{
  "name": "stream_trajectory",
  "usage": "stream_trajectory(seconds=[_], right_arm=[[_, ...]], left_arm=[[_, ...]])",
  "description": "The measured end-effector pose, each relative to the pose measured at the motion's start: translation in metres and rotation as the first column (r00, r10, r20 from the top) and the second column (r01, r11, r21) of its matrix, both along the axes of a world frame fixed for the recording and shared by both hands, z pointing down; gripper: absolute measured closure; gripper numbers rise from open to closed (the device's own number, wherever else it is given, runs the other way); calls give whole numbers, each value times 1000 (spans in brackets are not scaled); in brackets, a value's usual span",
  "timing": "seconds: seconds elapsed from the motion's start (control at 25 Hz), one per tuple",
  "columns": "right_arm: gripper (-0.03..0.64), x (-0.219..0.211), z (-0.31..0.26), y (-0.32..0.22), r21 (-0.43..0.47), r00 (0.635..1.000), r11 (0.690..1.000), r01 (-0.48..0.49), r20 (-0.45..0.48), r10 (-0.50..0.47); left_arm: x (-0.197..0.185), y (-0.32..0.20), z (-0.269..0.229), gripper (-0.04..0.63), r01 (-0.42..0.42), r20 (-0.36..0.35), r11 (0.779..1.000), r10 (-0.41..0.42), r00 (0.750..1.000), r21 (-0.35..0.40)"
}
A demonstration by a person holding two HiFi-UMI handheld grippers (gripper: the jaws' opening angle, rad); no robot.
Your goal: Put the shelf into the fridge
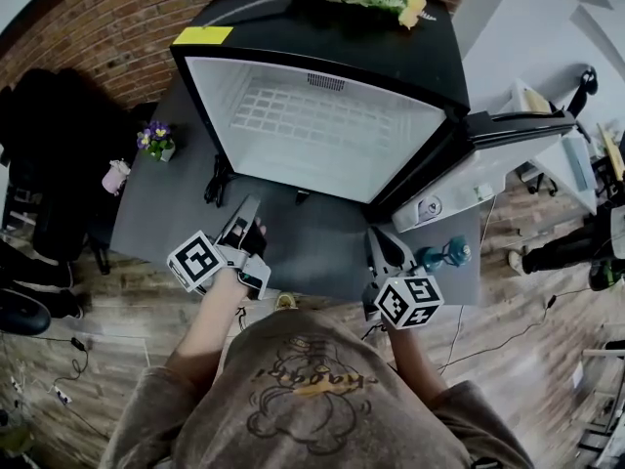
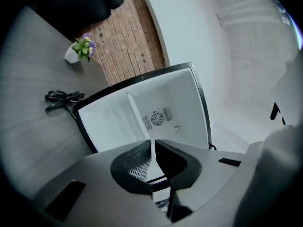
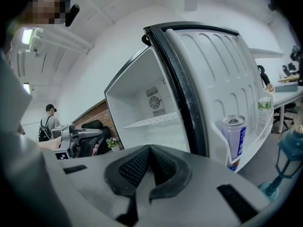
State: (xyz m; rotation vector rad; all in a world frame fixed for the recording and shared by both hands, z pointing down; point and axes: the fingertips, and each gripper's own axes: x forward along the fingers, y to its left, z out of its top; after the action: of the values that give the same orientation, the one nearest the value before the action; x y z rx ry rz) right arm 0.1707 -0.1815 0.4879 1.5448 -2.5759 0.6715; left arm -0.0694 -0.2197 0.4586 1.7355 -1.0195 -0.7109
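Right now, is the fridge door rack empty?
No, a can stands in the rack of the open door, as the right gripper view shows.

text: none legible | can [image 3: 234,138]: blue print, too small to read | shirt [image 1: 303,389]: print blurred | sticker [image 1: 202,35] on fridge [image 1: 322,37]: yellow, nothing readable

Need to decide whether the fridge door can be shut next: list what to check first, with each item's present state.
1. Shelf inside the fridge, spanning wall to wall: ok.
2. Shelf locked onto its side rails: cannot tell.
3. Left tool empty, jaws together: ok.
4. Right tool empty, jaws together: ok.
5. Both tools outside the fridge opening: ok.
6. Can upright in the open door rack: ok.
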Motion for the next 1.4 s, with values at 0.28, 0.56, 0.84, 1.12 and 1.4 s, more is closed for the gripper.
stream_trajectory(seconds=[0.28,0.56,0.84,1.12,1.4], right_arm=[[615,7,1,4,6,999,1000,-28,-21,28],[615,11,3,8,12,998,998,-55,-31,55],[615,18,11,16,15,996,997,-75,-49,76],[615,24,24,22,7,994,996,-86,-69,86],[615,20,27,24,12,994,997,-73,-77,74]], left_arm=[[10,6,0,552,-107,388,986,49,920,130],[16,11,10,560,-209,641,958,37,766,195],[30,15,27,565,-288,737,937,52,674,197],[39,22,38,565,-315,772,930,58,633,188],[41,28,44,565,-313,781,933,58,622,179]])
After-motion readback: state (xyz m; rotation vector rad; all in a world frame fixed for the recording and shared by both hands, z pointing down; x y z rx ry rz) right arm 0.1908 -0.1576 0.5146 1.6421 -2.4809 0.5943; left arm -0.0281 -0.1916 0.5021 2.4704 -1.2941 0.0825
